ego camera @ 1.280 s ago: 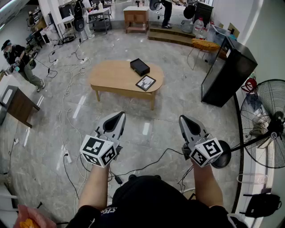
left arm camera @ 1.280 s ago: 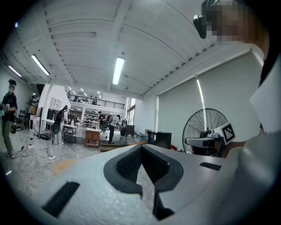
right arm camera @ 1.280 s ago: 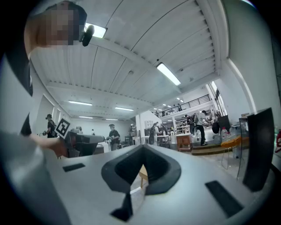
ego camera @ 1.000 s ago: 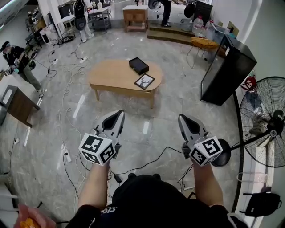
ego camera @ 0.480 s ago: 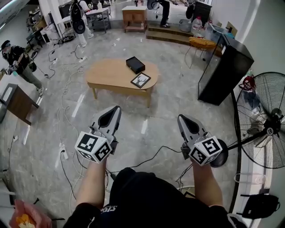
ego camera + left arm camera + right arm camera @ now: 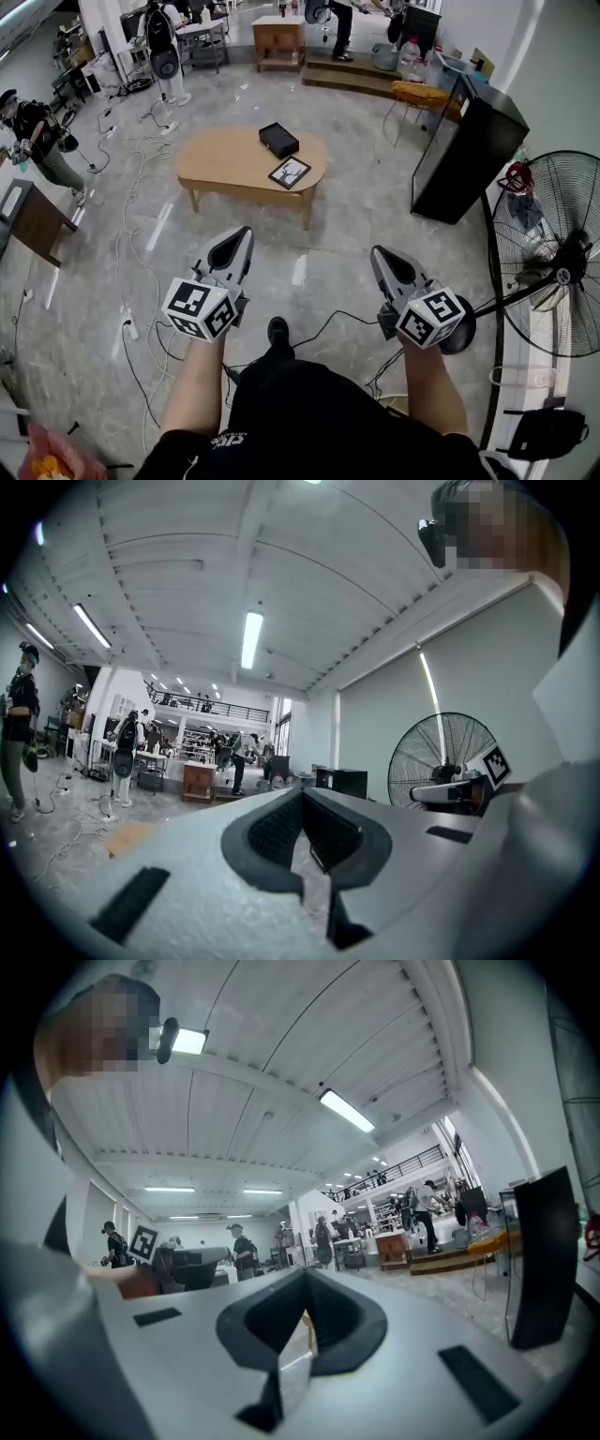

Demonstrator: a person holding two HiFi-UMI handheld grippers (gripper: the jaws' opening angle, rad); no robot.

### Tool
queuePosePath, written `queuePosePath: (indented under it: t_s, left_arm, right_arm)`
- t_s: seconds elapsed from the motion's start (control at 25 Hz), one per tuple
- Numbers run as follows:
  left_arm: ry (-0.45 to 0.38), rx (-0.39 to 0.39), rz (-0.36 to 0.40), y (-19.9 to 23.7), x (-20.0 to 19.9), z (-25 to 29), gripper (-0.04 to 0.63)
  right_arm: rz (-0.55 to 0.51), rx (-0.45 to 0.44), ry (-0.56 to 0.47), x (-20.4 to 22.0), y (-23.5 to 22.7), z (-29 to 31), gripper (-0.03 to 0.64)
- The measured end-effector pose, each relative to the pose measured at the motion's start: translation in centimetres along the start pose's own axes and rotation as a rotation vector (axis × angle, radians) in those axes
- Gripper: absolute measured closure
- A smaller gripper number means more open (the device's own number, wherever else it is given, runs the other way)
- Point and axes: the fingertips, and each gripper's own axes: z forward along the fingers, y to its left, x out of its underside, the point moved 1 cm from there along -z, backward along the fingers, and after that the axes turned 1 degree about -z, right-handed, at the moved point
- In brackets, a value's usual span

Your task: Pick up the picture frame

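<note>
The picture frame (image 6: 290, 172) lies flat on the right part of an oval wooden coffee table (image 6: 225, 164) in the head view, black-edged with a pale print. It is far ahead of both grippers. My left gripper (image 6: 242, 233) is held out level at lower left, jaws shut and empty. At lower right my right gripper (image 6: 379, 254) points the same way, also shut with nothing in it. In the left gripper view the left gripper (image 6: 302, 797) has its tips together, and in the right gripper view the right gripper (image 6: 305, 1274) looks the same.
A black box (image 6: 278, 140) sits on the table behind the frame. Cables (image 6: 141, 281) trail over the grey floor on the left and between my feet. A black cabinet (image 6: 464, 150) and a standing fan (image 6: 553, 272) are on the right. A person (image 6: 37, 136) stands far left.
I have walked forward: the table and frame sit a little further left in the head view. Both grippers stay shut and level, and the left one has drifted slightly left.
</note>
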Motion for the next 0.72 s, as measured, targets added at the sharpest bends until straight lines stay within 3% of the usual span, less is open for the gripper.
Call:
queuePosePath:
  t_s: [0.32,0.72]
  left_arm:
    - [0.025,-0.002,-0.031,3.7,1.8,3.8,0.588]
    - [0.046,0.007,-0.058,13.3,2.9,9.8,0.587]
  right_arm:
    - [0.012,0.051,0.018,-0.1,-3.4,2.7,0.612]
    - [0.046,0.065,0.091,1.8,-7.0,14.1,0.612]
